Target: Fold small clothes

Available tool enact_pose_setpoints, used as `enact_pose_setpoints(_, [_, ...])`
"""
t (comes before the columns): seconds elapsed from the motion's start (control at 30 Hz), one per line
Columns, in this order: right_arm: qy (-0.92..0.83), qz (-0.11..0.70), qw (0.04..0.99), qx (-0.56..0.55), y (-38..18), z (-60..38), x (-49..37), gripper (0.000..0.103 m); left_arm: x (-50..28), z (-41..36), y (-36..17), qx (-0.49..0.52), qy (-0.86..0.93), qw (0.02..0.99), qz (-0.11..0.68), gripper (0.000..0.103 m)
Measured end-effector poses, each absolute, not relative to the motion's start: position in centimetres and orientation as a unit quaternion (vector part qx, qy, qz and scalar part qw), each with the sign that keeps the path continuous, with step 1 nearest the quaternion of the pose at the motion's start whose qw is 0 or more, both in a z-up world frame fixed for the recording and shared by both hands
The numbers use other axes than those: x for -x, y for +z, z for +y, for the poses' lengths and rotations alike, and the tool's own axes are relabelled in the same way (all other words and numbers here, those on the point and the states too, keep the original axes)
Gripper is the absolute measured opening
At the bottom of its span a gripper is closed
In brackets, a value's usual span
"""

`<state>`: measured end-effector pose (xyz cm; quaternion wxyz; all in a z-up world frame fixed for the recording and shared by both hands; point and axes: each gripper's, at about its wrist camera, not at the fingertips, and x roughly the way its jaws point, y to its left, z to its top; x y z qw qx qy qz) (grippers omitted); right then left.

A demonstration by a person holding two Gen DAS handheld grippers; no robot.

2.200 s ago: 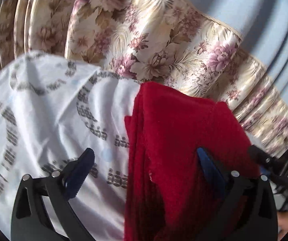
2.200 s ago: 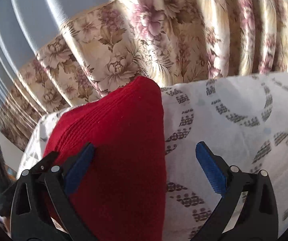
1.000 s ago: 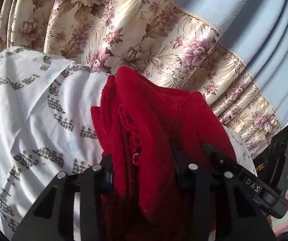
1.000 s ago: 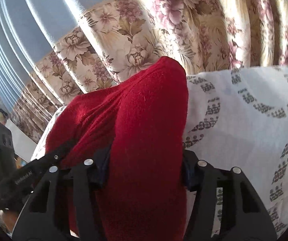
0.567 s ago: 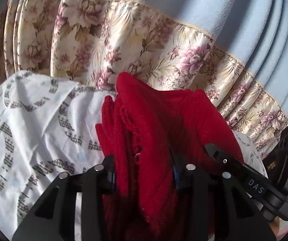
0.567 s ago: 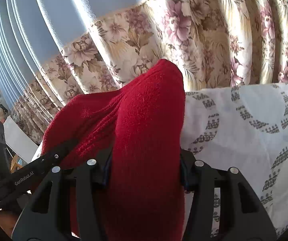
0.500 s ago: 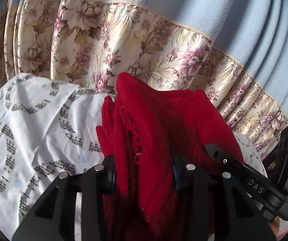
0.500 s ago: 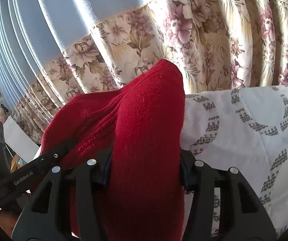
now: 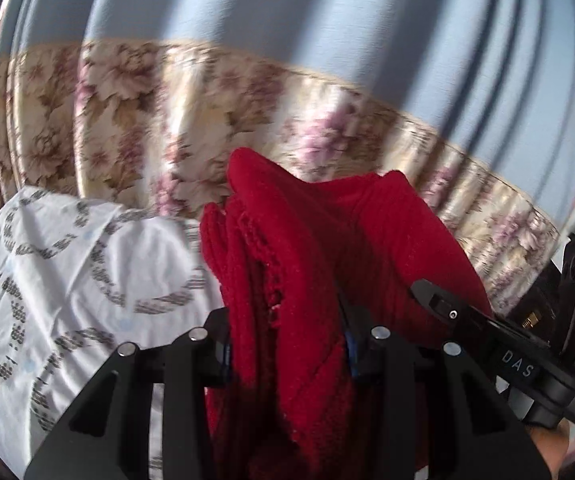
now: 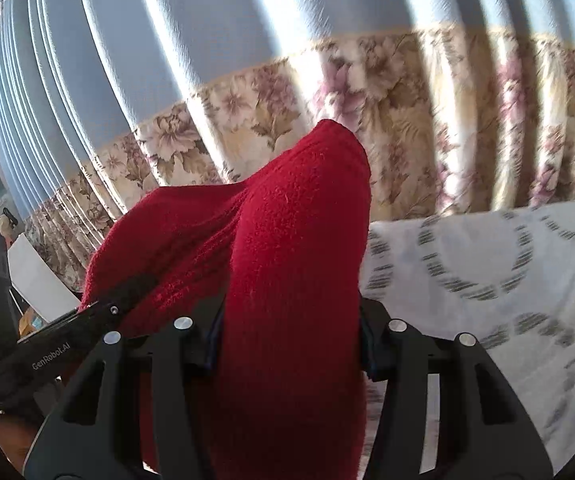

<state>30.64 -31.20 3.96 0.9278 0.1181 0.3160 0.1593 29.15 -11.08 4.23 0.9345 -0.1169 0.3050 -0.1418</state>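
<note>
Holding the red knit garment (image 9: 311, 264) between them, both grippers have their fingers pinching thick bunches of the fabric. In the left wrist view the left gripper (image 9: 287, 344) clamps a gathered bundle with several layered edges, and the right gripper (image 9: 487, 332) comes in from the right side of that picture. In the right wrist view the right gripper (image 10: 287, 344) squeezes a fat rounded fold of the same garment (image 10: 295, 240), and the left gripper (image 10: 67, 340) shows at the left.

The garment is raised above the white patterned bedsheet (image 9: 67, 272), in front of the floral curtain (image 9: 167, 120), and a span of cloth bridges from one gripper to the other.

I judge that it is soft, thick and rather light, a fuzzy knit that does not slip easily but stretches and sags under its own weight. It is not fragile, though the loose knit edge could catch on the fingers. For a clean fold it seems better to hold it at two corners or along one edge, not at bunched handfuls as now.

Its long axis appears to run roughly left to right between the two grippers, with the rest hanging down toward the near side. Because it is crumpled, I cannot tell which end is the top.
</note>
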Motion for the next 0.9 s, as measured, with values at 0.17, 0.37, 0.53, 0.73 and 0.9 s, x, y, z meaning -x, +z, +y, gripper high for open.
enact_pose_setpoints(0.17, [0.137, 0.306, 0.937, -0.097, 5.9, -36.7, -28.5, 0.052, -28.3, -16.5, 4.9, 0.122, -0.166, 0.929, 0.306, 0.040])
enact_pose_setpoints(0.37, [0.121, 0.312, 0.940, -0.074, 5.7, -43.7, -26.8, 0.052, -27.5, -24.3, 3.9, 0.106, -0.186, 0.923, 0.319, 0.040])
enact_pose_setpoints(0.53, [0.115, 0.344, 0.929, -0.078, 2.8, -49.3, -27.2, 0.052, -28.6, -29.2, 0.8, 0.115, -0.202, 0.908, 0.347, 0.040])
enact_pose_setpoints(0.73, [0.112, 0.392, 0.912, -0.045, -2.6, -52.3, -28.6, 0.058, -29.3, -31.9, -4.1, 0.107, -0.196, 0.903, 0.366, 0.052])
enact_pose_setpoints(0.9, [0.071, 0.366, 0.927, -0.040, -3.4, -52.9, -27.6, 0.088, -29.8, -30.5, -4.8, 0.103, -0.159, 0.914, 0.359, 0.095])
